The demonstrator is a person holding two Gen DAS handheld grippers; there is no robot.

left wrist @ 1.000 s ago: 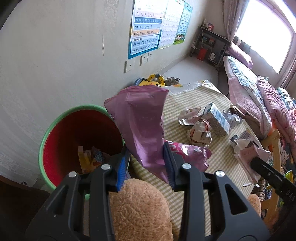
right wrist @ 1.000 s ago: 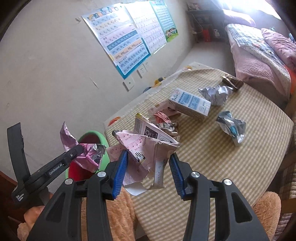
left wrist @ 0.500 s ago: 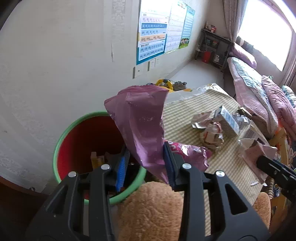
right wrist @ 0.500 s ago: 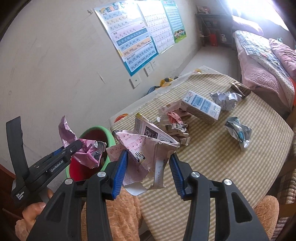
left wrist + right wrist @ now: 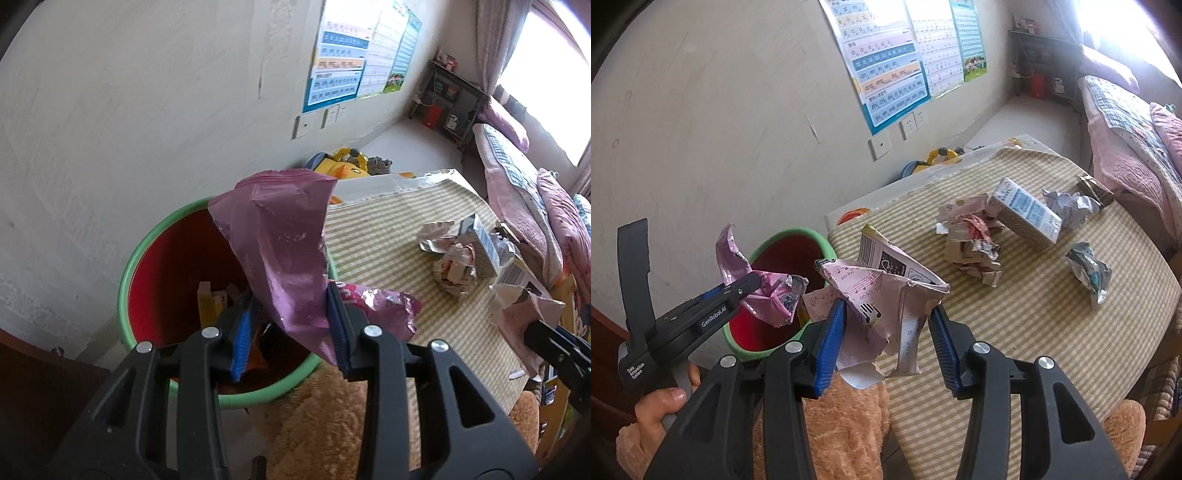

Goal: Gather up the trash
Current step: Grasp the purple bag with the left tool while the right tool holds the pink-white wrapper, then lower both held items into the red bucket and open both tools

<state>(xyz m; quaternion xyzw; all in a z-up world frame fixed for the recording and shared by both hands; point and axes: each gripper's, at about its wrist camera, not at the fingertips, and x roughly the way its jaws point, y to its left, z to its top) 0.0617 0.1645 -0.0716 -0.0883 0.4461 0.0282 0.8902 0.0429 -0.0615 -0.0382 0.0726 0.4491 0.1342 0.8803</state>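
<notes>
Crinkly purple foil, a torn snack wrapper (image 5: pixel 284 251) with a silvery inside, is pinched between the blue ribbed pads of the left claw (image 5: pixel 291 325), whose jaws are closed tight on it. Most of the wrapper stands up ahead of the claw, its tail flopping to the right of the pads. Directly below and ahead of that claw sits the round bin (image 5: pixel 147 251), red inside with a smooth green rim, holding a few scraps already.

The right claw (image 5: pixel 886 332) is clamped part-way on a crushed pink carton (image 5: pixel 882 295), its cardboard creased and caved in, printed with music notes and a barcode. The carton sticks up between the pads, above the near edge of the bench (image 5: pixel 1015 325), which wears a yellow-and-white checked cloth. The bin lies to the left of this claw, just beyond the bench edge.

Farther ahead of the right claw, on the cloth, I count one boxy white-and-blue carton (image 5: pixel 1027 218), one crumpled paper wad (image 5: pixel 971 240) beside it, and two scrunched silver foil wrappers (image 5: pixel 1087 271). Fuzzy tan fabric (image 5: pixel 846 424) shows beneath both claws.
</notes>
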